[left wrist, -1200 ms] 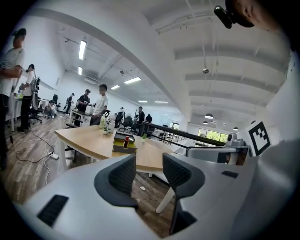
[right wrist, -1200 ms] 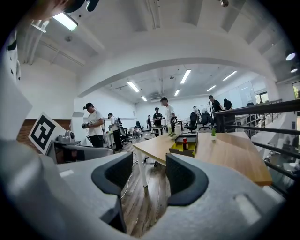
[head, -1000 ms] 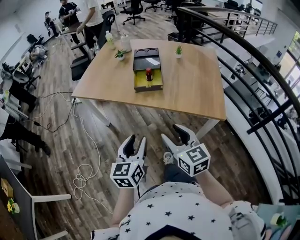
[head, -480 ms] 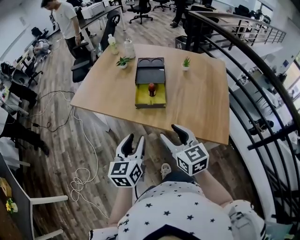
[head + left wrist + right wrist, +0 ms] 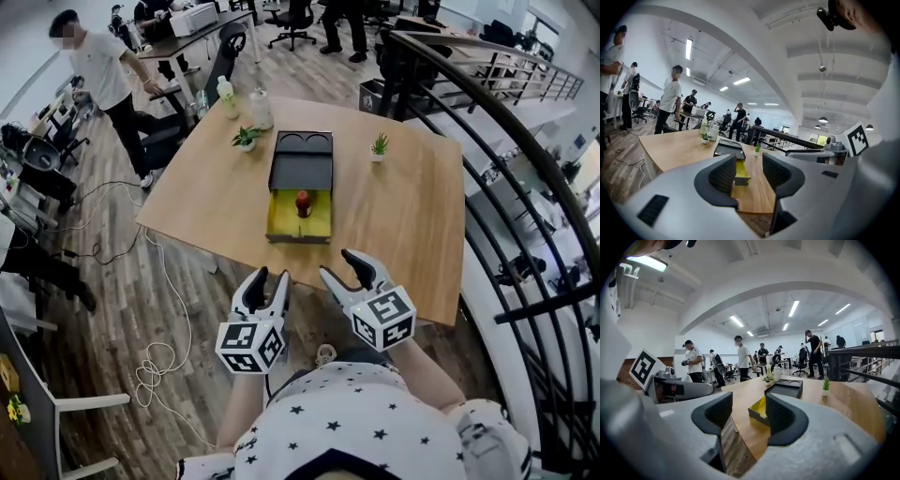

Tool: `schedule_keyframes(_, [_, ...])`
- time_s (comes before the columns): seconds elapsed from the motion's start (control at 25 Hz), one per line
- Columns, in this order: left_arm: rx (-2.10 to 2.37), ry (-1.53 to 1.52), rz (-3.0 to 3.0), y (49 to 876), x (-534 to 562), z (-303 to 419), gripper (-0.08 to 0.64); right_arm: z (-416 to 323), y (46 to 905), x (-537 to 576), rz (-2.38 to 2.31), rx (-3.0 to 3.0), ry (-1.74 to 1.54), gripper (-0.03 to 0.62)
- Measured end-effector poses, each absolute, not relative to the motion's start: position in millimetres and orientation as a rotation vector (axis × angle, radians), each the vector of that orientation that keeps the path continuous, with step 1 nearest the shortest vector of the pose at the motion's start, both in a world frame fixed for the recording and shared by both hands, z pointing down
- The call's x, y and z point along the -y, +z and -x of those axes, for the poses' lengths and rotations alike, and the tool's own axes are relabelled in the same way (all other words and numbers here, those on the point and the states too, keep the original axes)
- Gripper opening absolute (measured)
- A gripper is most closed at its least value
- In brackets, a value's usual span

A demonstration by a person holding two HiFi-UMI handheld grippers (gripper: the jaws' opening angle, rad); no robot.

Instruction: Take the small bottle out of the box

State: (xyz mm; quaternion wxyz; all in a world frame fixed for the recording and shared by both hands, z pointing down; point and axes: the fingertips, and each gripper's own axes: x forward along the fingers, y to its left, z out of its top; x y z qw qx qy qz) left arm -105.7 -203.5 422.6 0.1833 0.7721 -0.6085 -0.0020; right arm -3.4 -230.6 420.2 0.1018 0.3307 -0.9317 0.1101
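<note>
A dark box with a yellow open drawer (image 5: 300,216) lies on the wooden table (image 5: 403,216). A small bottle with a red top (image 5: 303,201) stands in the yellow part. The box (image 5: 739,169) shows between the left jaws, and the box (image 5: 759,409) shows between the right jaws, both far off. My left gripper (image 5: 269,280) and right gripper (image 5: 343,265) hang short of the table's near edge, over the floor. Both are open and hold nothing. The bottle is hidden in both gripper views.
Two small potted plants (image 5: 246,138) (image 5: 380,144) and two bottles (image 5: 228,97) stand at the table's far side. A black railing (image 5: 497,178) runs on the right. Cables (image 5: 155,361) lie on the floor at left. A person (image 5: 98,80) stands at far left beside chairs.
The table and box have drawn closer and lower in the head view as I walk toward them. Both grippers stay open in the same pose. The person at the far left has shifted.
</note>
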Motion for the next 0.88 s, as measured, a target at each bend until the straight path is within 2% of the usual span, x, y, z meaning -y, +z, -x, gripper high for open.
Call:
schedule_keyframes(0.32, [1.739,-0.003,-2.164,425,243,106,0.158,8,422,275,-0.945,2.766,0.323,0.204])
schedule_keyframes(0.88, [1.791,-0.001,-2.055,452,275,150,0.158,43,455,340,-0.929,2.715,0.307,0.204])
